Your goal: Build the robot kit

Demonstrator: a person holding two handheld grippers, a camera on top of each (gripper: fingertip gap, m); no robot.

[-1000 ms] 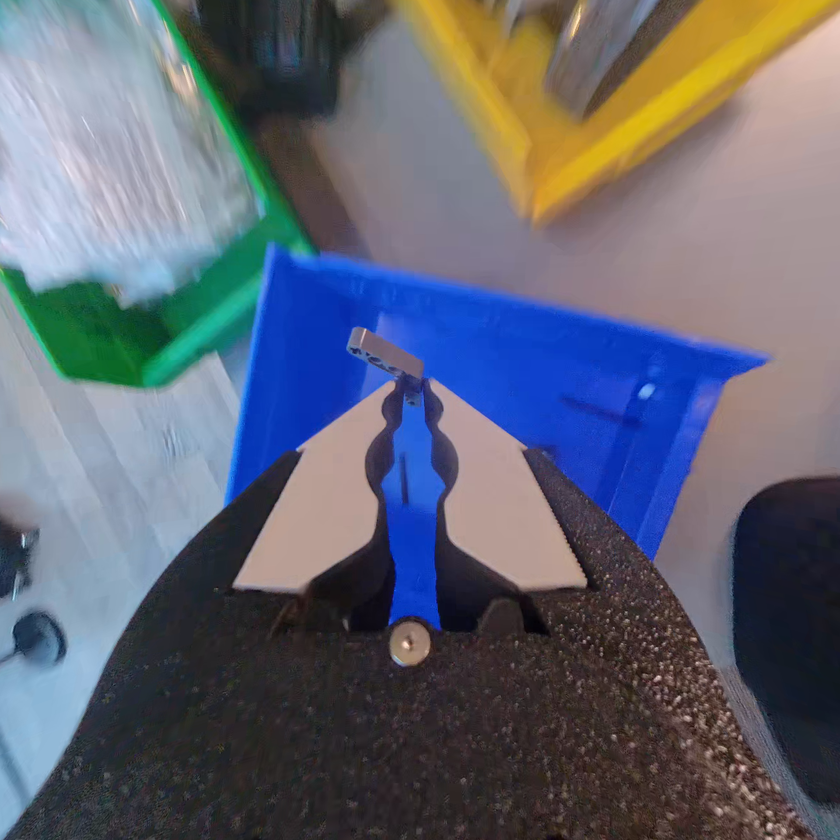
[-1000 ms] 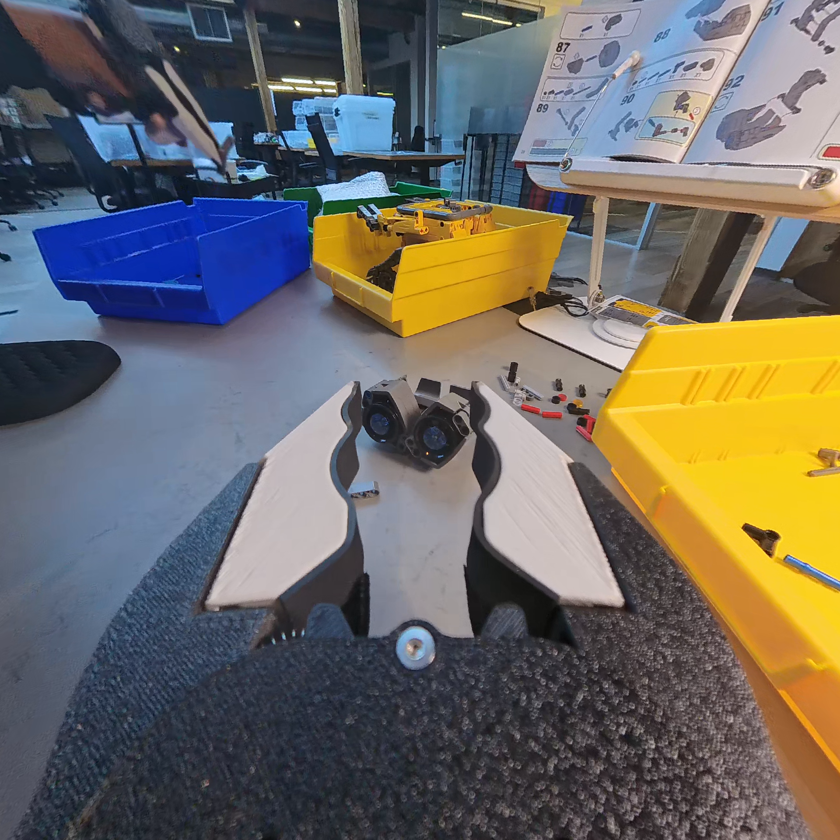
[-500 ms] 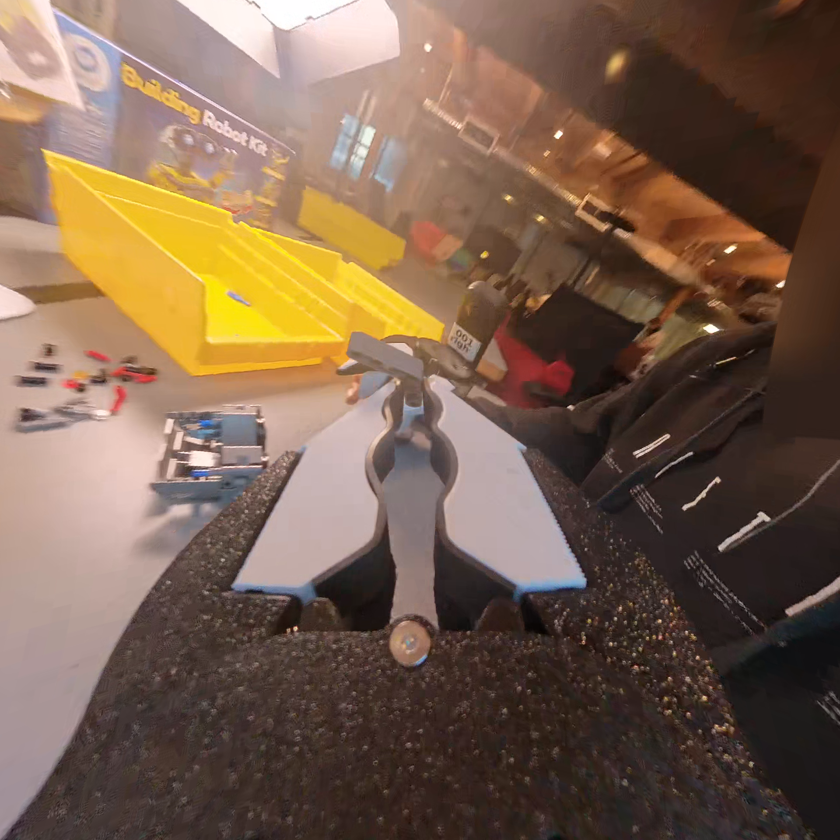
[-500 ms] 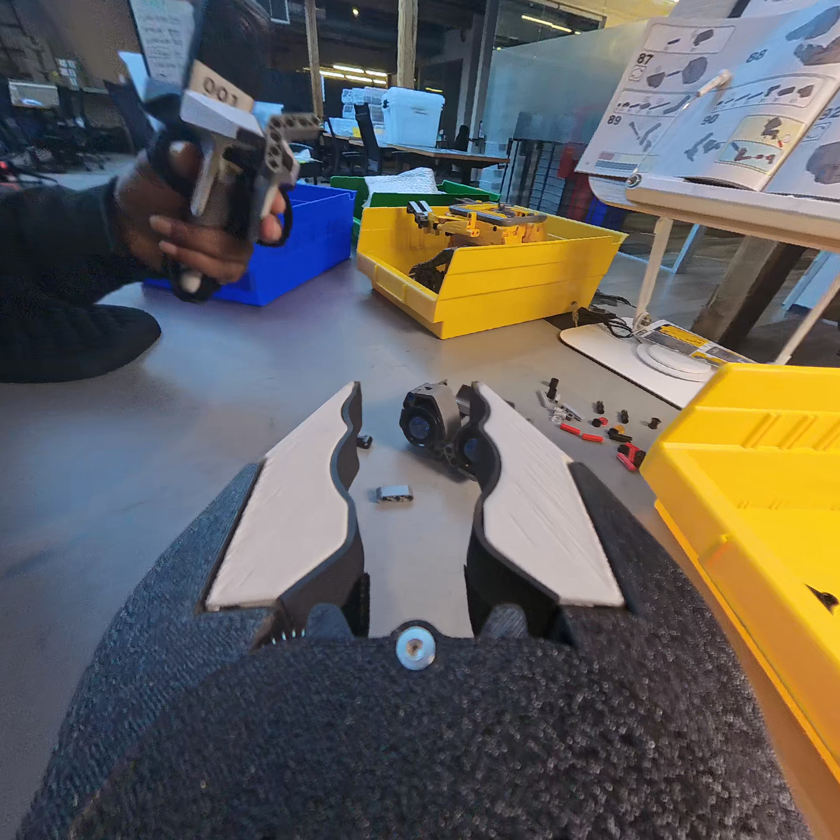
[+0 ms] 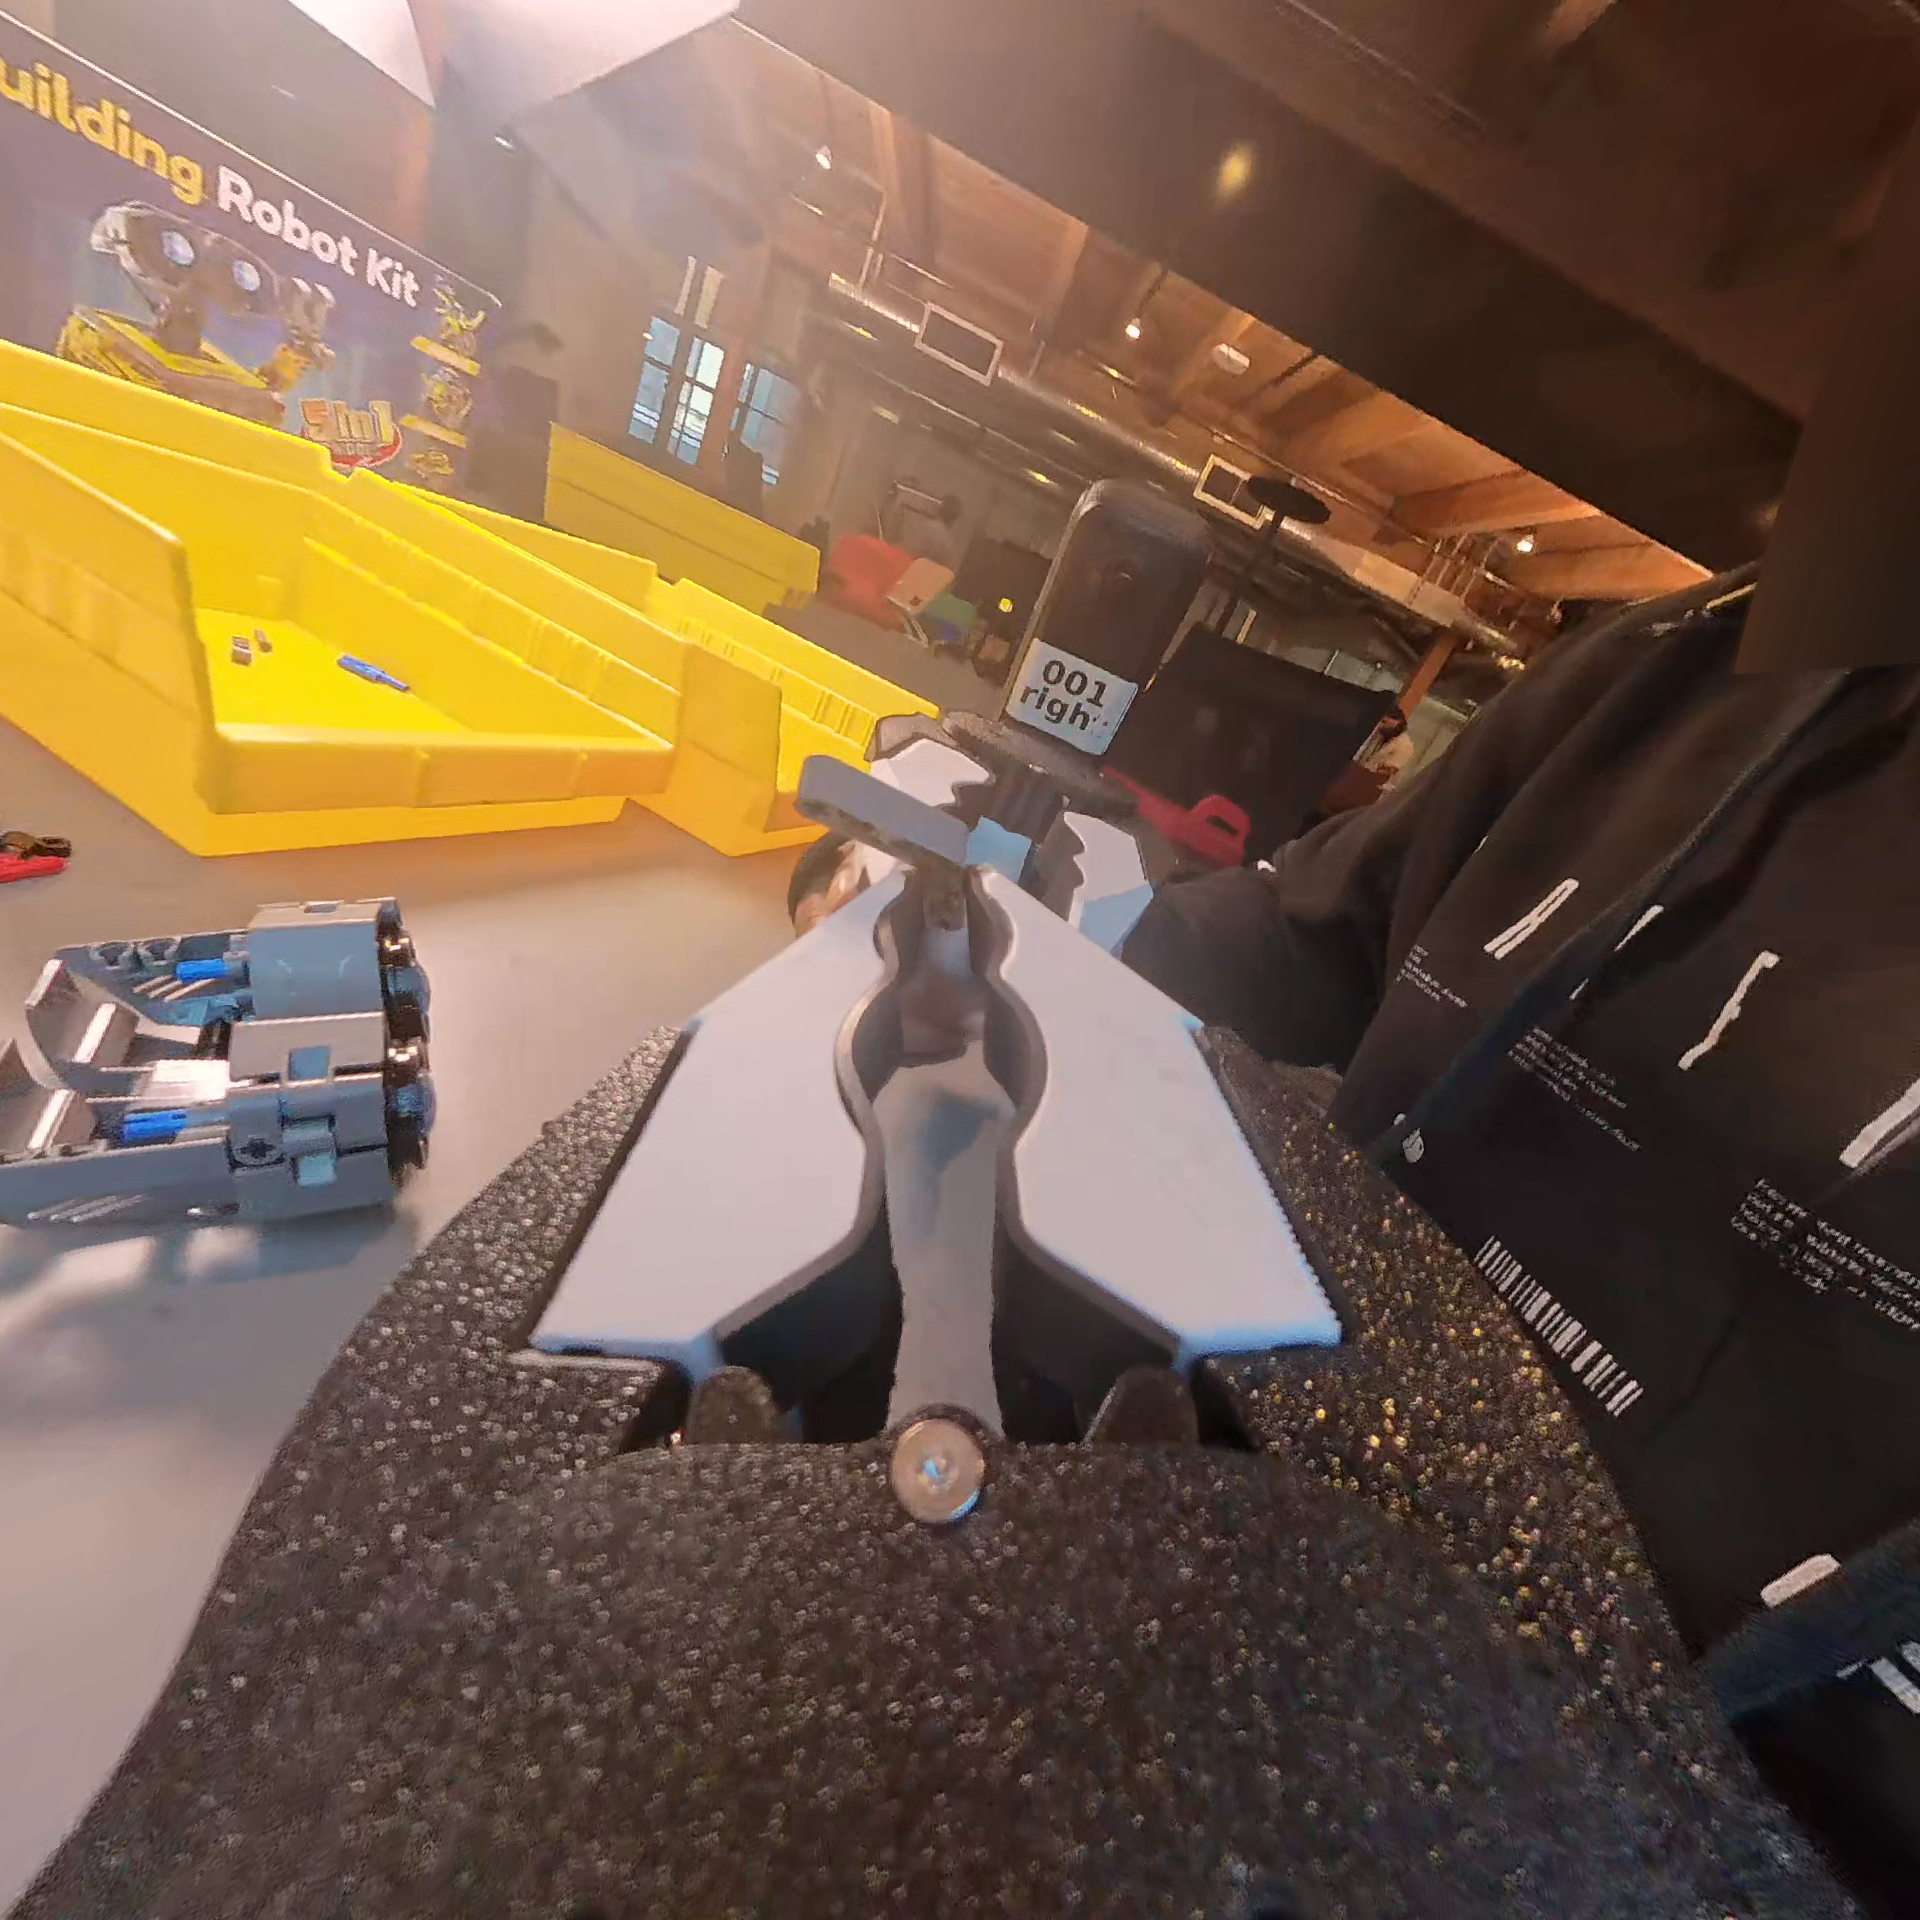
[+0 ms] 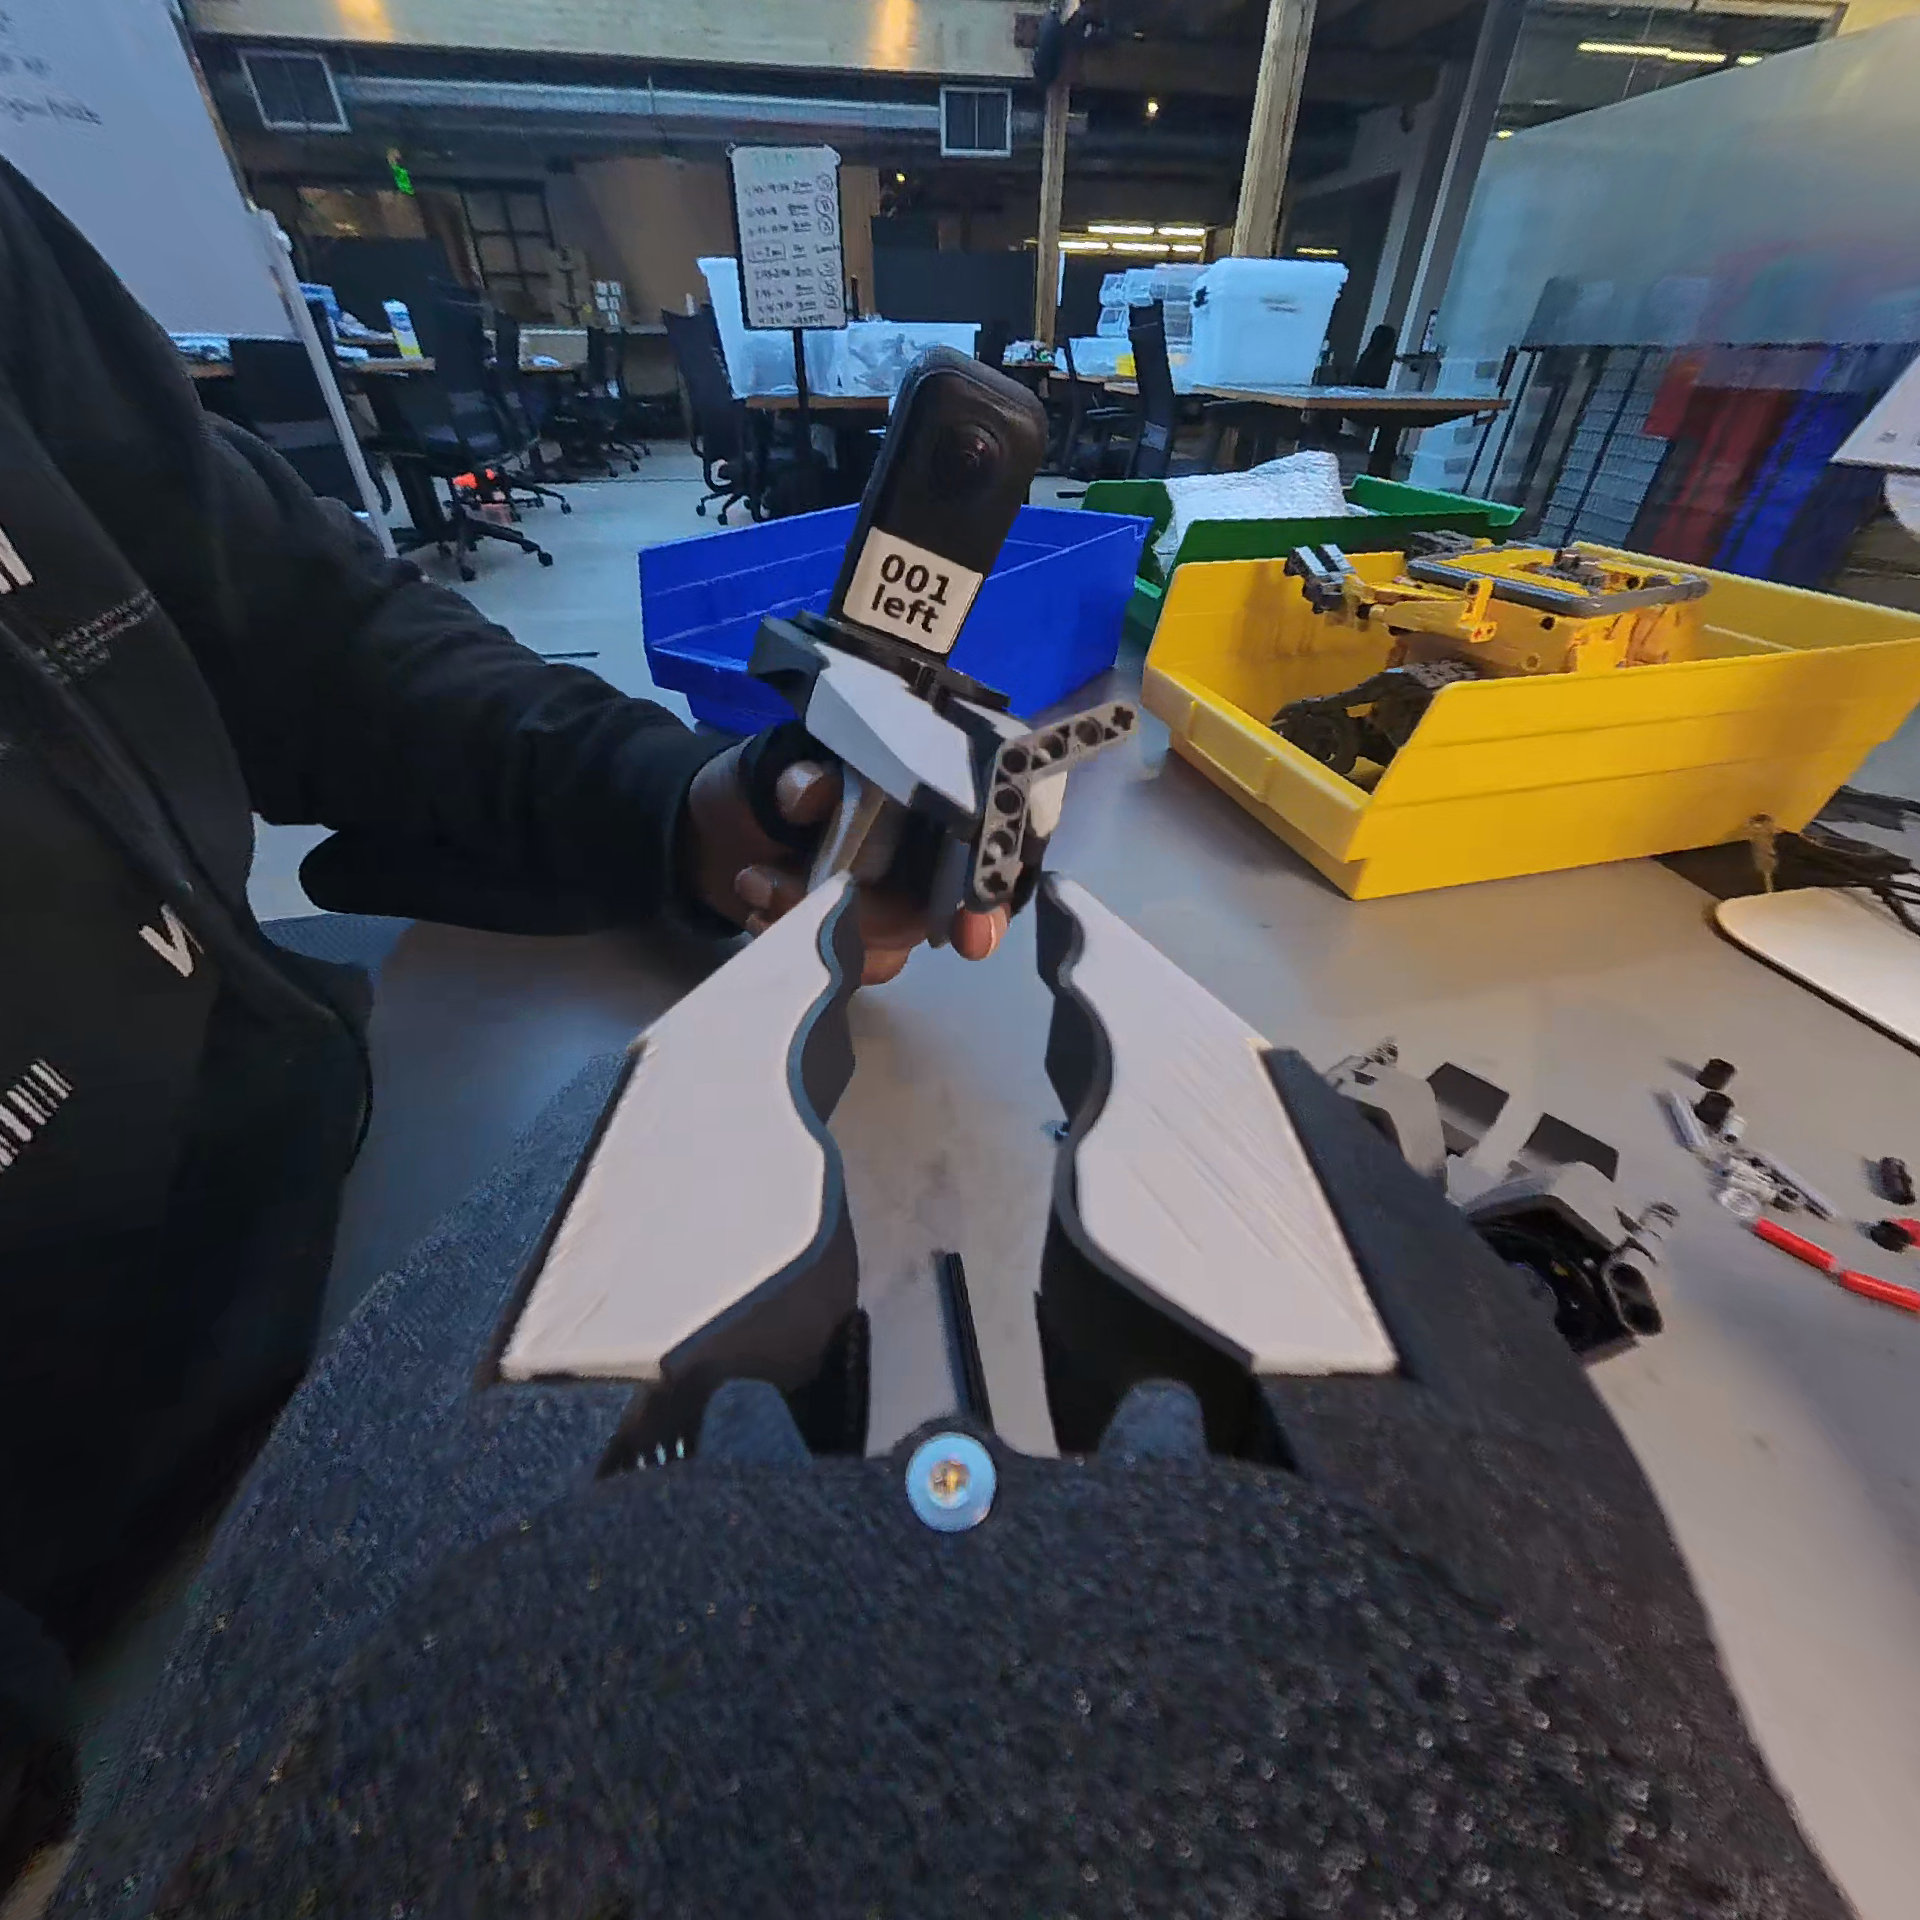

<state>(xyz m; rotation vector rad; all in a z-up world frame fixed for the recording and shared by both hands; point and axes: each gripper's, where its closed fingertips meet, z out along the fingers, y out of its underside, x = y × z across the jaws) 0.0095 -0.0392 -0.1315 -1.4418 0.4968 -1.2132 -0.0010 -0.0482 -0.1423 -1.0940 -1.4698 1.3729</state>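
L gripper (image 5: 945, 883): fingers clenched on a grey angled Technic beam (image 5: 883, 826), pinched at one end and held up in the air, off the desk (image 6: 1299, 966). In the R wrist view the beam shows as an L-shape w/ a row of holes, just beyond the R fingertips.

R gripper (image 6: 945, 894): fingers released, nothing between them, facing the L gripper w/ tips close to the beam's lower end but apart from it. The person's hand (image 6: 821, 852) grips the L handle just behind.

On the desk, right of the R gripper: a grey-black brick sub-assembly (image 6: 1538, 1216), then scattered small pins and red bits (image 6: 1766, 1174). Farther: a yellow bin (image 6: 1558, 769) w/ a yellow tracked model, a blue bin (image 6: 1049, 613), and a green one behind.

Vs 1 s ago: the L gripper was over the blue bin w/ the beam; it's now turned to face the R gripper. The R gripper has lifted off the sub-assembly it pointed at and swung left; its fingers stay spread.
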